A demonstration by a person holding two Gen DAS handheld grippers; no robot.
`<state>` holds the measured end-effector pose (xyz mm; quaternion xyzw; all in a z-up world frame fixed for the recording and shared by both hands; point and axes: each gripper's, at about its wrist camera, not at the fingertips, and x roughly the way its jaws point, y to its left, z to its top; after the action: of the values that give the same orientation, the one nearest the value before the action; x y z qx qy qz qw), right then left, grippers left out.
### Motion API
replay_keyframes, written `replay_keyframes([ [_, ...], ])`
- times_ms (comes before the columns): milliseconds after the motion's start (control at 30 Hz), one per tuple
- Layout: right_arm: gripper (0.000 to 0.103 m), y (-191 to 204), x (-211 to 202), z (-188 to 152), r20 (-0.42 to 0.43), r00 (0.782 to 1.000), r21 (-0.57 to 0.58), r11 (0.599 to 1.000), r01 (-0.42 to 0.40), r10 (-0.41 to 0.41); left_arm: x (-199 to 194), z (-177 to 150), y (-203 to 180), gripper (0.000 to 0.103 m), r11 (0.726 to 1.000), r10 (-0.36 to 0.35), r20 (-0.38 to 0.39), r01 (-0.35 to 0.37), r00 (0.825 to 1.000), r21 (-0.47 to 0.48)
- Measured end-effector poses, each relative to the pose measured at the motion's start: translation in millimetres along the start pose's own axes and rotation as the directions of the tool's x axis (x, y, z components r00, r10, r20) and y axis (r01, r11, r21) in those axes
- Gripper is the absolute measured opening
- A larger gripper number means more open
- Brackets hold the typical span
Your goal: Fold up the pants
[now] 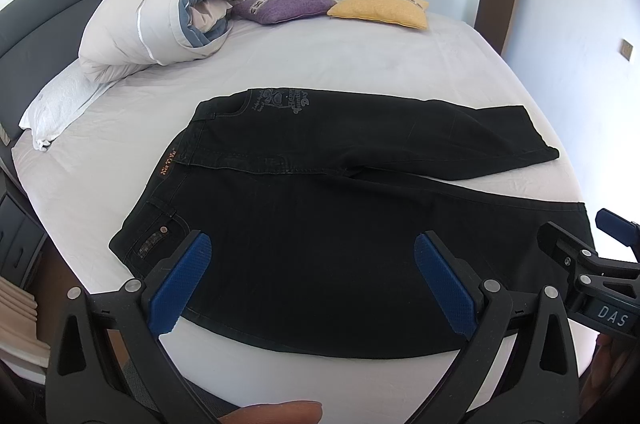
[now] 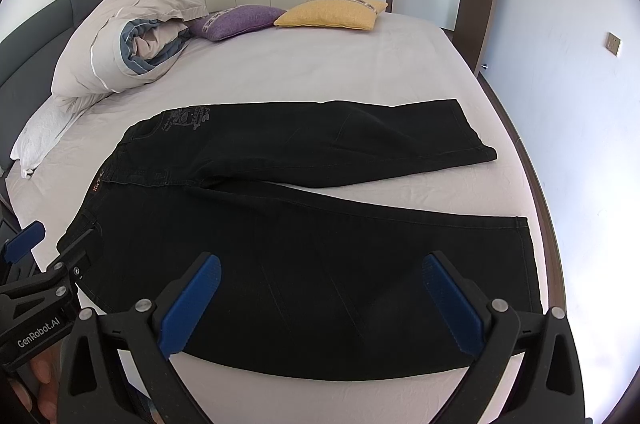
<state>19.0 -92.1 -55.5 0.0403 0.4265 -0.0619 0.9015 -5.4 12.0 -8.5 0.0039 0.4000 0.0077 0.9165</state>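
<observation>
Pants (image 1: 320, 224): black, spread flat along the bed's (image 1: 360, 64) near edge, legs parted.
Left gripper (image 1: 312, 264): fingers wide apart, empty, above the waist end.
Right gripper (image 2: 320, 288): released, empty, above the near leg.

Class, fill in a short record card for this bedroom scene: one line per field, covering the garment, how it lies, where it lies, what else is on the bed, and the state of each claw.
garment: black pants
layout: spread flat, legs apart in a V, waist toward the headboard side
surface: bed with pale sheet
folded yet: no
other items: rolled duvet, purple cushion, yellow cushion
left claw: open, above the near leg, holding nothing
right claw: open, above the near leg, holding nothing
</observation>
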Motion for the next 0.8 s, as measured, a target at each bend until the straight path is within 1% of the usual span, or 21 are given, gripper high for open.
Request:
replay_keyframes([
  [633, 0.103, 2.0, 3.7, -7.6, -0.005, 1.000, -0.007, 1.000, -0.003, 0.003, 2.3, -0.5, -0.9, 0.103, 1.000, -0.005, -0.006, 0.005, 1.000, -0.004],
  [733, 0.103, 2.4, 6.0, -7.4, -0.008, 1.000, -0.019, 1.000, -0.006, 0.006, 7.0, -0.2, 0.5, 0.103, 0.999, -0.040, -0.021, 0.039, 0.999, -0.019],
  [800, 0.103, 3.6, 7.9, -6.1, -0.004, 1.000, -0.043, 0.999, -0.013, 0.013, 13.5, 2.1, 7.1, 0.103, 0.993, -0.103, -0.045, 0.100, 0.994, -0.065],
])
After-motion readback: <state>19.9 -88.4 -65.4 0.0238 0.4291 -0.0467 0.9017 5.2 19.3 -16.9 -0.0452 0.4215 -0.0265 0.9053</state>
